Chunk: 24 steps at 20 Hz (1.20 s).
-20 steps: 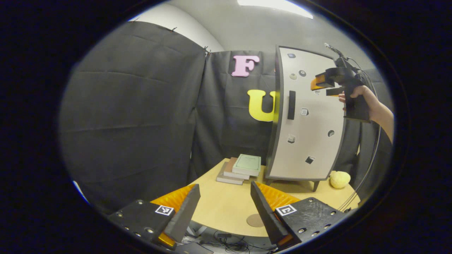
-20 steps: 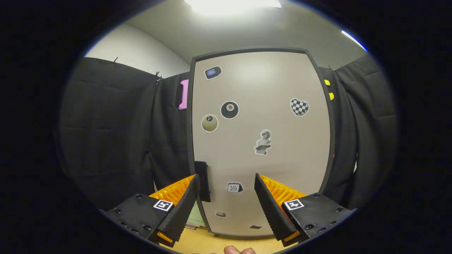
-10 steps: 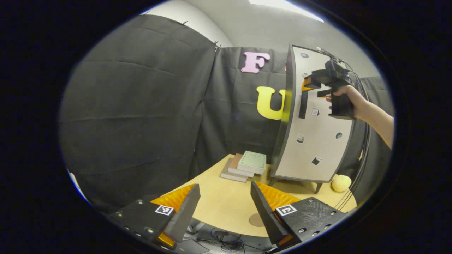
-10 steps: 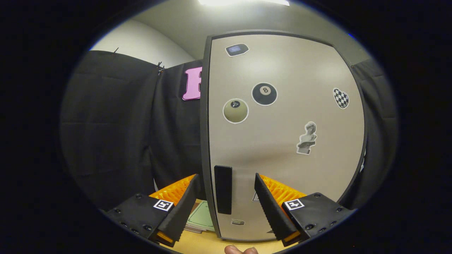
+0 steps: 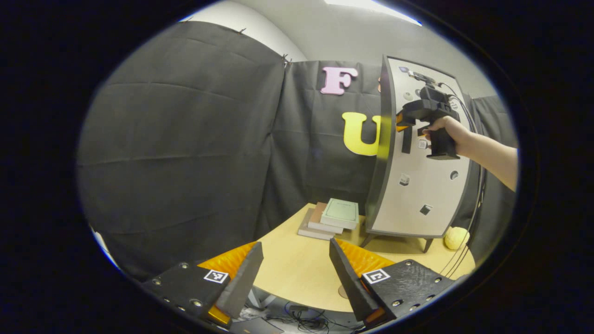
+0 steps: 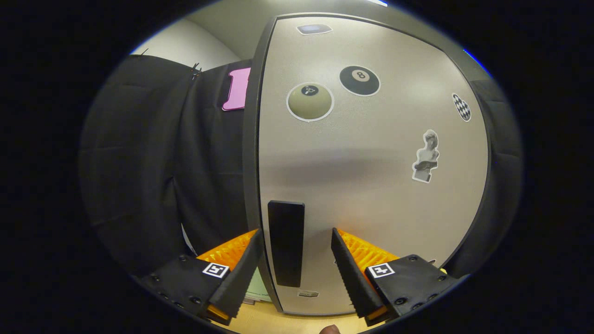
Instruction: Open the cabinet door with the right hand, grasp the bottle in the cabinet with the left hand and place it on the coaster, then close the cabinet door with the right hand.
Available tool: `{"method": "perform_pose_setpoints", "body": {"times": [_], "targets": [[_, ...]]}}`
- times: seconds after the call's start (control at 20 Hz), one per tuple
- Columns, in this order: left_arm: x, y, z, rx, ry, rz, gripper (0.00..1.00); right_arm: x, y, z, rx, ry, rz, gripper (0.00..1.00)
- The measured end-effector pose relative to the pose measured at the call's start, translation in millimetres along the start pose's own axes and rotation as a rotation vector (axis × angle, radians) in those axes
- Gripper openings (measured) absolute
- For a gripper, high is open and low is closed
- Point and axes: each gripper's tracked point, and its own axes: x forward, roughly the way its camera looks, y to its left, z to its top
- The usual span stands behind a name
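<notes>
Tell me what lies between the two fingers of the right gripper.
The cabinet door's black handle stands between them, untouched, in the right gripper view.

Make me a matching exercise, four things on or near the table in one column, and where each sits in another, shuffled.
Things:
1. stack of books
2. yellow ball
3. door handle
4. coaster

Places:
A. between the right gripper's open fingers
B. table's near edge, by the left gripper
C. left of the cabinet
D. right of the cabinet's legs

Pairs: 1-C, 2-D, 3-A, 4-B

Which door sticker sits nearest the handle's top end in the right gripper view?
The beige ball sticker, directly above the handle; the black ball, checkered heart and bust lie farther right.
</notes>
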Motion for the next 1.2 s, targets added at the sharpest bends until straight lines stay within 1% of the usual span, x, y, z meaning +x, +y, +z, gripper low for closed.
{"method": "perform_pose_setpoints", "body": {"times": [0.05, 0.1, 0.15, 0.2, 0.25, 0.3, 0.35, 0.4, 0.5, 0.55, 0.6, 0.65, 0.75, 0.8, 0.85, 1.0, 1.2], "targets": [[2.5, 1.4, -1.2, 0.001, 0.000, 0.004, 0.87, 1.3, 0.6, -1.1, 0.002, 0.000, -0.004, 0.82], [3.4, 3.4, -0.2, 0.006, -0.001, 0.008, 0.87, 1.3, 2.8, -0.8, 0.005, 0.001, -0.003, 0.65], [4.4, 4.3, 0.9, 0.013, -0.003, 0.011, 0.87, 0.5, 6.6, -0.9, 0.008, 0.002, 0.008, 0.64], [5.1, 4.6, 2.4, 0.020, -0.006, 0.012, 0.87, 0.8, 11.2, -1.3, 0.007, 0.009, 0.025, 0.53], [4.9, 4.7, 2.6, 0.026, -0.009, 0.011, 0.89, -0.1, 10.0, -1.1, -0.004, 0.008, 0.017, 0.46], [4.5, 4.4, 3.7, 0.029, -0.010, 0.010, 0.87, 0.1, 9.5, -1.0, -0.013, 0.012, 0.010, 0.38], [3.5, 3.1, 3.5, 0.027, -0.010, 0.008, 0.87, 0.3, 10.5, -2.4, -0.014, 0.013, 0.008, 0.37], [2.0, 2.2, 3.4, 0.022, -0.008, 0.006, 0.89, -1.2, 10.7, -2.2, -0.008, 0.019, 0.014, 0.33], [-0.1, 2.1, 1.0, 0.013, -0.005, 0.007, 0.87, -1.7, 10.8, -3.2, 0.011, 0.020, 0.034, 0.34], [-1.6, 1.8, -1.6, 0.008, -0.001, 0.008, 0.89, -2.5, 10.9, -2.7, 0.013, 0.014, 0.045, 0.30], [-2.8, 2.2, -4.7, 0.004, 0.005, 0.008, 0.87, -3.9, 10.9, -2.3, 0.017, 0.004, 0.058, 0.30], [-3.4, 0.4, -7.7, 0.003, 0.012, 0.007, 0.87, -4.5, 11.3, -2.2, 0.016, -0.008, 0.073, 0.27], [-5.4, -2.7, -10.3, 0.007, 0.021, 0.002, 0.87, -8.0, 11.8, -3.4, 0.019, -0.014, 0.105, 0.23], [-5.9, -4.3, -9.5, 0.012, 0.022, -0.001, 0.87, -10.6, 12.2, -3.0, 0.024, -0.017, 0.121, 0.17], [-7.0, -6.7, -10.5, 0.019, 0.021, -0.002, 0.87, -15.8, 13.0, -3.4, 0.021, -0.014, 0.135, 0.18], [-10.1, -15.2, -3.8, 0.033, 0.013, -0.013, 0.87, -37.1, 12.5, -5.9, 0.017, -0.019, 0.177, 0.18], [-24.2, -30.9, -6.9, 0.028, 0.017, -0.033, 0.87, -63.0, 8.1, -8.8, 0.016, -0.035, 0.242, 0.18]]}}
